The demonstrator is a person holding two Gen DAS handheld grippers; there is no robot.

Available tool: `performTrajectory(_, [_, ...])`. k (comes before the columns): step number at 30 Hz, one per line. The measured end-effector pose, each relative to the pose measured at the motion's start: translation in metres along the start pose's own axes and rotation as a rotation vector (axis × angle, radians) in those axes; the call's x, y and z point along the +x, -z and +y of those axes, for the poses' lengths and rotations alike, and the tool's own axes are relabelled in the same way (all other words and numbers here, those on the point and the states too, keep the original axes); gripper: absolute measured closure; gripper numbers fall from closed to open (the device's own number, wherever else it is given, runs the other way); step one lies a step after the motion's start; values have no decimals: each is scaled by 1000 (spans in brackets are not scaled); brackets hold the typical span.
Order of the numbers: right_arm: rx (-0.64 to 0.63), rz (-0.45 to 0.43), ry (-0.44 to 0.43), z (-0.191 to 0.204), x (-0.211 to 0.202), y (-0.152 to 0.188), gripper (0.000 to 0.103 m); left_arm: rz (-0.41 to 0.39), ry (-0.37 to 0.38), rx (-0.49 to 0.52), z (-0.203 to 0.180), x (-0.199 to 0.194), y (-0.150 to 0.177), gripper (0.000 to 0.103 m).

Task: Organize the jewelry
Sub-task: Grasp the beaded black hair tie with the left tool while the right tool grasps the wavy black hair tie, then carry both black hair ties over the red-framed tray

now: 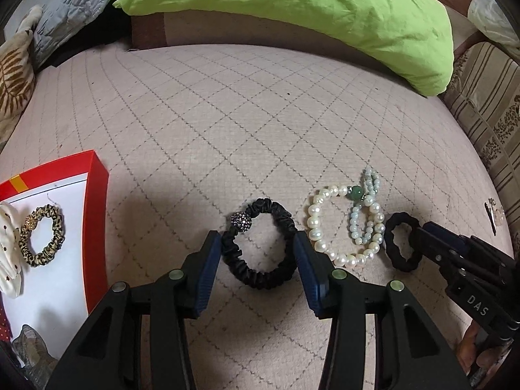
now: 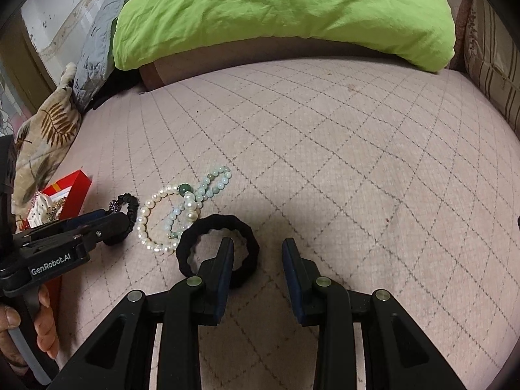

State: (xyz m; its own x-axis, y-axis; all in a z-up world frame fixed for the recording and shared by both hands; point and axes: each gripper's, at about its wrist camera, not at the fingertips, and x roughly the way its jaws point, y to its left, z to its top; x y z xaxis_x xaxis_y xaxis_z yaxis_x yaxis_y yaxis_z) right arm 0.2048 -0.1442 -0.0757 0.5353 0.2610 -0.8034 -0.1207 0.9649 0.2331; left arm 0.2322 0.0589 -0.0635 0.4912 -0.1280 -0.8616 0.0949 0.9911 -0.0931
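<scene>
The pearl bracelet [image 1: 344, 224] lies on the quilted pink bed cover [image 1: 227, 123], and everything else sits around it. A smaller bracelet of pale blue-green beads [image 1: 364, 214] lies across its right half, with one dark green bead [image 1: 356, 192] at the top where the two cross.

Just to the left of the pearl bracelet is a black satin scrunchie [image 1: 260, 247] with a sparkly ball [image 1: 240, 220] on it. The left gripper [image 1: 258, 250] stands over this scrunchie, its two blue pads set just outside the ring on either side. They look close against the fabric, but I cannot tell whether they are pressing on it.

Just to the right of the pearl bracelet, almost touching it, lies a plain black hair tie [image 2: 217, 250]. The right gripper [image 2: 258, 253] is down at it with its fingers apart: the left finger [image 2: 224, 260] sits inside the ring and the other stands outside it, so the near right part of the band lies between them, not squeezed.

Well to the left of the pearl bracelet sits a red box [image 1: 97, 214] with a white floor. In it lie a leopard-print scrunchie [image 1: 42, 235] and a cream one [image 1: 8, 253] beside it.

Beyond the pearl bracelet, at the head of the bed, is a lime green pillow [image 1: 292, 9].
</scene>
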Motion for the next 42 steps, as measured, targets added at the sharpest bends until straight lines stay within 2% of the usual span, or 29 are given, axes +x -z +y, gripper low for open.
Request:
performTrajectory(1, [-8, 0, 9, 3, 2, 0, 69, 0, -1, 2, -1, 0, 0, 66])
performTrajectory(2, [-18, -1, 20, 5, 3, -1, 70, 2, 0, 6, -1, 1, 0, 81])
performTrajectory(4, [-52, -7, 58, 11, 4, 0, 79, 23, -15, 7, -2, 1, -1, 98])
performTrajectory(6, [-82, -15, 72, 15, 2, 3, 90, 25, -7, 6, -4, -2, 0, 98])
performTrajectory(8, [-93, -18, 72, 16, -1, 7, 93, 33, 12, 4, -6, -6, 2, 98])
performTrajectory(14, [-74, -2, 47, 13, -17, 21, 95, 14, 63, 18, -20, -35, 17, 98])
performTrajectory(20, [-65, 5, 29, 17, -36, 41, 95, -40, 84, 57, -38, -81, 41, 98])
performTrajectory(28, [-53, -10, -10, 33, -66, 61, 95, -125, 118, 54, -34, -151, 75, 98])
performTrajectory(31, [-54, -23, -34, 43, -79, 65, 95, -158, 104, 40, -24, -172, 86, 98])
performTrajectory(36, [-90, -49, -64, 68, -99, 68, 95, -211, 29, 28, -5, -199, 104, 98])
performTrajectory(42, [-148, -74, -99, 104, -119, 72, 95, -236, -4, -65, 40, -220, 119, 98])
